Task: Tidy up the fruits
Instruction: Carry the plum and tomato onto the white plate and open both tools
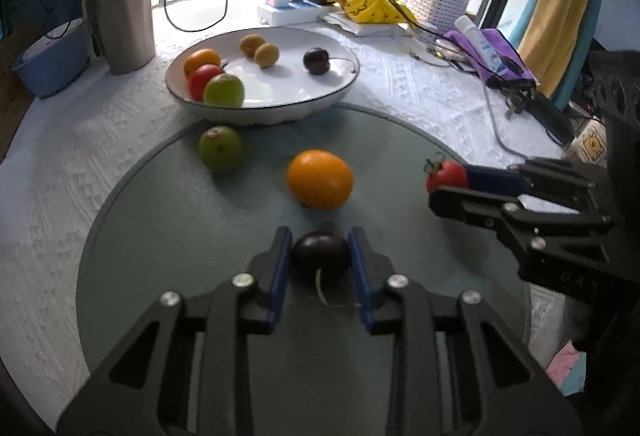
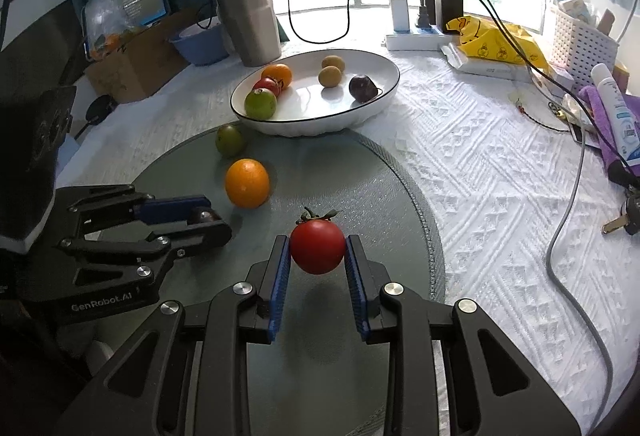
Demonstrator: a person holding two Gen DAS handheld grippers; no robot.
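Observation:
My left gripper (image 1: 320, 256) is shut on a dark plum (image 1: 321, 257) just above the round grey-green mat (image 1: 160, 236). My right gripper (image 2: 317, 250) is shut on a red tomato (image 2: 317, 246) and holds it above the mat; it also shows in the left wrist view (image 1: 447, 175). An orange (image 1: 320, 179) and a green fruit (image 1: 221, 149) lie loose on the mat. The white bowl (image 1: 344, 85) behind holds an orange, a red tomato, a green fruit, two small yellow-brown fruits and a dark plum (image 1: 316, 60).
A steel tumbler (image 1: 120, 7) and a blue bowl (image 1: 52, 63) stand left of the white bowl. A power strip with chargers and cables (image 1: 292, 7), a yellow bag, a white basket (image 1: 436, 1) and a purple pouch (image 1: 492, 51) crowd the back right. A grey cable (image 2: 568, 228) crosses the white cloth.

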